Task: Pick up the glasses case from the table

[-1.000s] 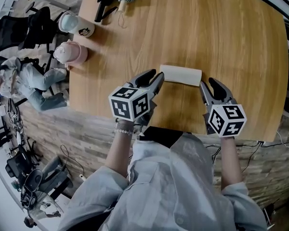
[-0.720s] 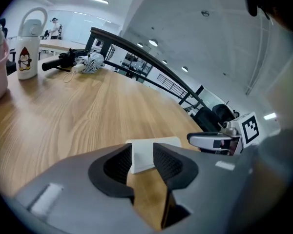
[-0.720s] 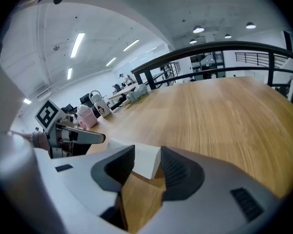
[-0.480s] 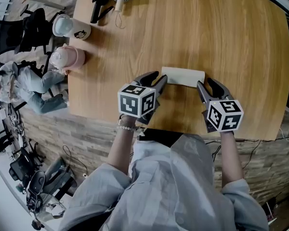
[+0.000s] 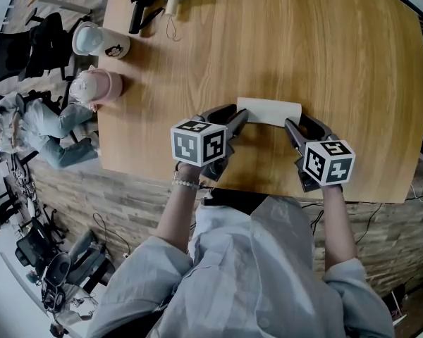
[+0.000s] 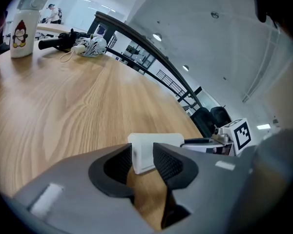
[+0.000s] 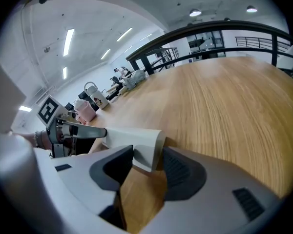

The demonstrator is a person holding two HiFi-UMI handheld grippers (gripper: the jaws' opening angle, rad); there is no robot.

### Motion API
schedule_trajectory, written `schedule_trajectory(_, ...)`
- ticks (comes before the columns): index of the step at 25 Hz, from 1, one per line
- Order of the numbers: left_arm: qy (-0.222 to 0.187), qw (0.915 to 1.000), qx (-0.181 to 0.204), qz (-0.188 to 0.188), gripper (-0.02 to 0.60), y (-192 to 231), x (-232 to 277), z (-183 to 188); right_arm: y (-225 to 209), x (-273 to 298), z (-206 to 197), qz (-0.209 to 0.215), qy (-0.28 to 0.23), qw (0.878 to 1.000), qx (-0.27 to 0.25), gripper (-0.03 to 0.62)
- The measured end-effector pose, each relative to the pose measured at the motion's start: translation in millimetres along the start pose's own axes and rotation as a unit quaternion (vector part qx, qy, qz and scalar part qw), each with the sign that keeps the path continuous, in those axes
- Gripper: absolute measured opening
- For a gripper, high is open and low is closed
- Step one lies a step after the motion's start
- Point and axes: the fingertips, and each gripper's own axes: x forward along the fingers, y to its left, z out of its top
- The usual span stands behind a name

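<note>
Both grippers have come down closer to the glasses case (image 5: 269,111) since a moment ago, and their fingers have just been opening.

From the head view, the white case lies flat on the wooden bench (image 5: 338,41). The left gripper (image 5: 224,115) is at one end of the case and the right gripper (image 5: 303,125) is at the other. A penguin mug (image 5: 99,41) stands far off to the case's left.

From the left gripper view, the fingers (image 6: 170,162) are spread wide. One end of the case (image 6: 156,141) shows in the gap, not squeezed.

From the right gripper view, the fingers (image 7: 183,172) are spread wide too. The case's other end (image 7: 136,139) shows in their gap.
</note>
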Motion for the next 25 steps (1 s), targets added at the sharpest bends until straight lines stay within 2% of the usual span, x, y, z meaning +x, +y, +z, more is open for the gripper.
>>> schedule_trajectory(5, -0.011, 0.9995, -0.024, -0.017, 0.114, -2.9, 0.0, -0.7, -0.4, -2.0, -0.6, 0.018, -0.003, 1.0, 0.015, 0.163)
schedule_trajectory(12, -0.008, 0.9991, -0.028, -0.031, 0.114, 2.5, 1.1, 0.0, -1.4, 2.2, -0.4, 0.035, -0.009, 0.999, 0.02, 0.163)
schedule_trajectory(19, -0.016, 0.9994, -0.029, -0.008, 0.114, 1.3, 0.8, 0.5, -2.1, 0.1, 0.2, 0.032, -0.008, 0.999, 0.017, 0.158)
schedule_trajectory(25, -0.016, 0.9996, -0.024, -0.003, 0.11, -5.2, -3.1, -0.9, 0.0, -7.0, -1.5, 0.028, -0.005, 0.999, 0.015, 0.152)
